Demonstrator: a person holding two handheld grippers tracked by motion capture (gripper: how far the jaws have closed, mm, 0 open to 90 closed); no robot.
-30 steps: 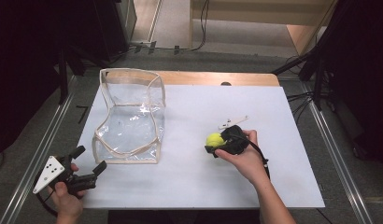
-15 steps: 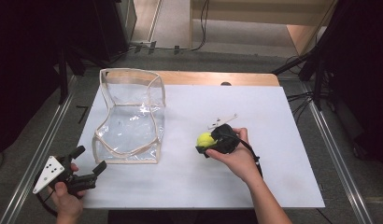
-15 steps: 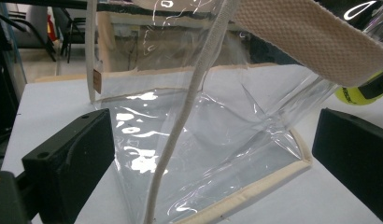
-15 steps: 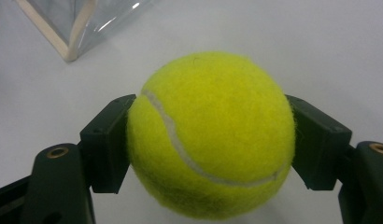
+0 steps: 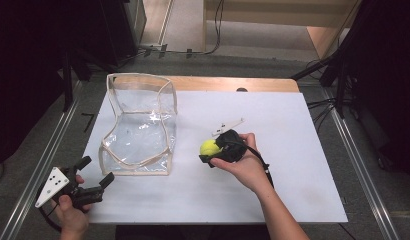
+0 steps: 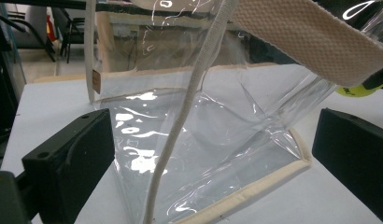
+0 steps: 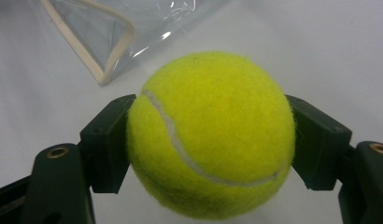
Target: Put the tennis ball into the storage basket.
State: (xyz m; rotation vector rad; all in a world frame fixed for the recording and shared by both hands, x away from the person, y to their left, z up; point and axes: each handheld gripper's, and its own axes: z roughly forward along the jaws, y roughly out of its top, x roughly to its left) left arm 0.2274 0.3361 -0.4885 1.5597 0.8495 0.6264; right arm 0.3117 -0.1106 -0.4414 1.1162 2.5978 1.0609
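Since a second ago my right gripper [image 5: 209, 152] has carried the tennis ball [image 5: 209, 147] leftward across the white table [image 5: 293, 130], closer to the clear bag [image 5: 138, 125]; my left gripper [image 5: 95, 172] has stayed put at the table's near left corner. My right jaws are clamped on the ball, one pad on each side (its seam curves across the front). The ball sits just right of the bag, apart from it. My left jaws stand wide, holding nothing, with the bag's near corner just ahead.

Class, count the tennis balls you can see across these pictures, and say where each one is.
1. The tennis ball is clamped in the right gripper, over the white table, right of the clear bag.
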